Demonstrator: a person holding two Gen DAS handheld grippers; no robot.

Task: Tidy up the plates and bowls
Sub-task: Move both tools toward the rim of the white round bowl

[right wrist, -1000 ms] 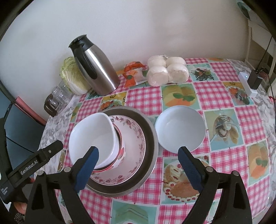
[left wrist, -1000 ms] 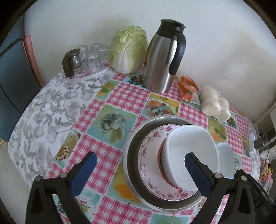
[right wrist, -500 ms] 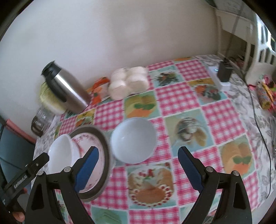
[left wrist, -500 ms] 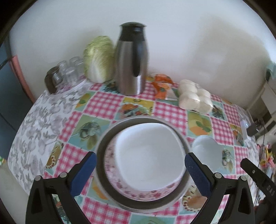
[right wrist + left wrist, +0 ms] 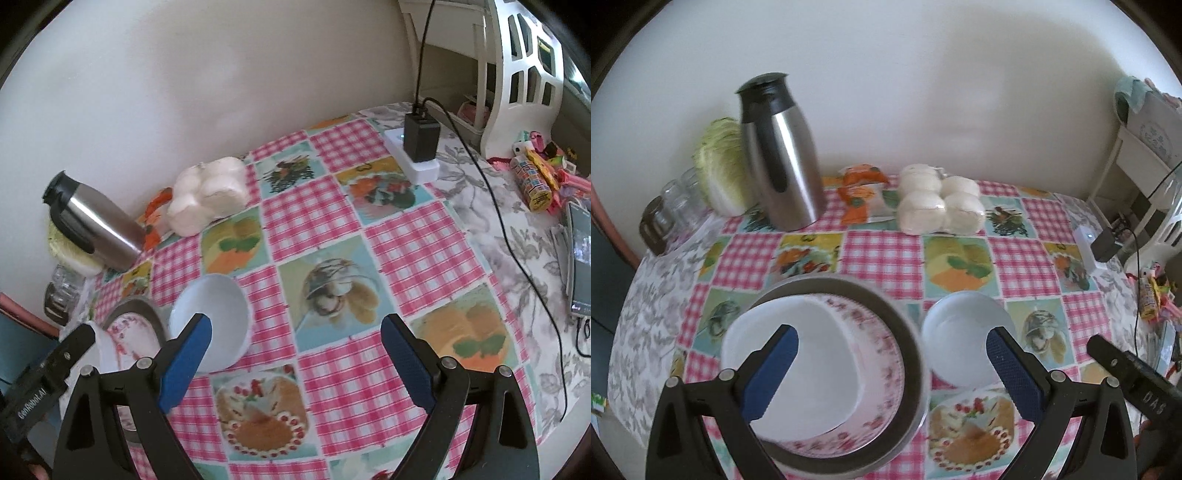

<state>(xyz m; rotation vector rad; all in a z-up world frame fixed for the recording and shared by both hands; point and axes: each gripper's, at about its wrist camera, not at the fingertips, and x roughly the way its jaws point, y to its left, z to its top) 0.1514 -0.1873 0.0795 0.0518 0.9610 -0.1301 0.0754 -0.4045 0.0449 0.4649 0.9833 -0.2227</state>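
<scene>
Both tongs, left tongs (image 5: 890,354) and right tongs (image 5: 295,343), gape empty; risk: loose white bowl (image 5: 966,347) at 3 o'clock of the metal pan (image 5: 908,332) gets clipped and skids across the table (image 5: 417,236).

Black frames, blue ridged fingers (image 5: 772,373)

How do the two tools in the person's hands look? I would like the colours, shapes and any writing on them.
Both look alike. The left tool and the right tool each have a black plastic frame with triangular cut-outs and silver screws, and two long fingers with ribbed blue pads. White lettering on the left tool's black side reads "GenRobot.AI". No sleeves show.
</scene>
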